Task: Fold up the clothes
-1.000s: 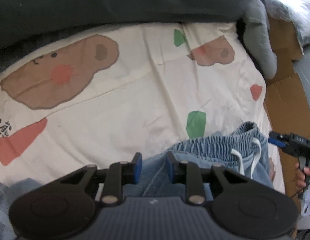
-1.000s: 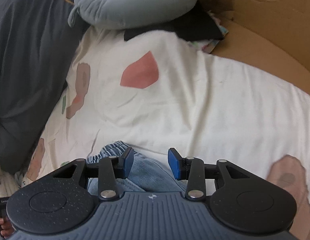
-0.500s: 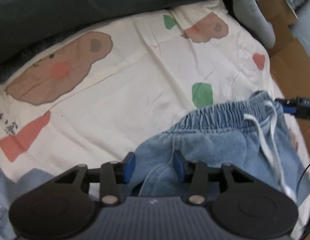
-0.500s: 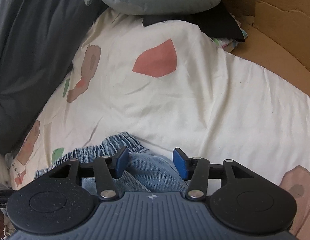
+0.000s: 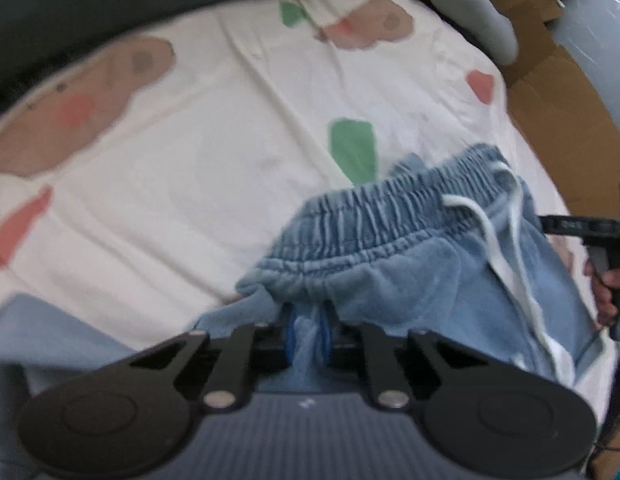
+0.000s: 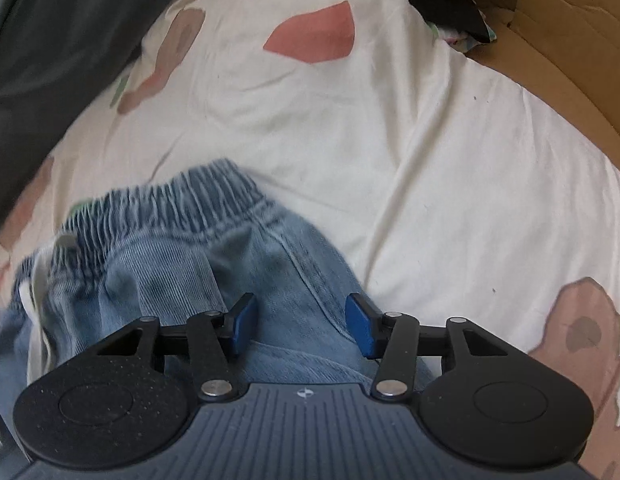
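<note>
Left wrist view: left hand-held gripper (image 5: 307,334) closing, pads pinching a fold of the blue denim shorts (image 5: 410,256) lying on the printed bedsheet (image 5: 213,168).

Right wrist view: right hand-held gripper (image 6: 301,324) released, jaws apart over the shorts' fabric.

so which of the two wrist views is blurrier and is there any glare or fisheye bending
Left wrist view is the softer one: the cream printed bedsheet and the light blue denim shorts are smeared throughout. Right wrist view is sharper near the blue finger pads, with smear on the shorts' elastic waistband. Both bend strongly toward the edges; no harsh glare, only soft daylight.
</note>
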Available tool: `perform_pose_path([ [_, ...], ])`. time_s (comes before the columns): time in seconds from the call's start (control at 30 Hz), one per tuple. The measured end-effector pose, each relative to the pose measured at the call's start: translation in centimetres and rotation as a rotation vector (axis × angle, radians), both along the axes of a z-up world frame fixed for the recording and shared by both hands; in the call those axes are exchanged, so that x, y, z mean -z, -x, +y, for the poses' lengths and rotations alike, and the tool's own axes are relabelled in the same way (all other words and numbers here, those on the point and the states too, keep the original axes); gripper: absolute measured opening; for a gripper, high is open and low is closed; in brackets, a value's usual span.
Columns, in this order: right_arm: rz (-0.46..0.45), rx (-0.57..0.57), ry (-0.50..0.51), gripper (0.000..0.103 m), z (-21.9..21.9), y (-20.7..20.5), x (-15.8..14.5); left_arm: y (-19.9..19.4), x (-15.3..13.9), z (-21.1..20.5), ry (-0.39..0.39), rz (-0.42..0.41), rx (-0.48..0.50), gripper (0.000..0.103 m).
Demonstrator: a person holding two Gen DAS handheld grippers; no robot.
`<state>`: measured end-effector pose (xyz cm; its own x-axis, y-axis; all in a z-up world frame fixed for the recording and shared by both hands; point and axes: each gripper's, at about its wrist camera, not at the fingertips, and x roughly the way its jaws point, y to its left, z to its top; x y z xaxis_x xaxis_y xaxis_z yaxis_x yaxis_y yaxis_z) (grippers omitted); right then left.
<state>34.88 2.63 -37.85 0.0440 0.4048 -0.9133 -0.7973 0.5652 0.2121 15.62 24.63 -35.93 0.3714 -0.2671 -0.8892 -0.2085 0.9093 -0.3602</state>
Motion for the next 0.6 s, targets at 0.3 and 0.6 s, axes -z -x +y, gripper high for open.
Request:
perform_pose_path([
  [0.3,-0.022,-0.052,0.046,0.056,-0.2,-0.9,-2.2,2.1,-0.2,-2.0,0.074,0.017,0.055,0.012],
  [0.6,-0.062,-0.045,-0.026,0.056,1.0,-2.5,-5.3,2.4,-5.5,1.1,0.045,-0.069,0.033,0.017],
])
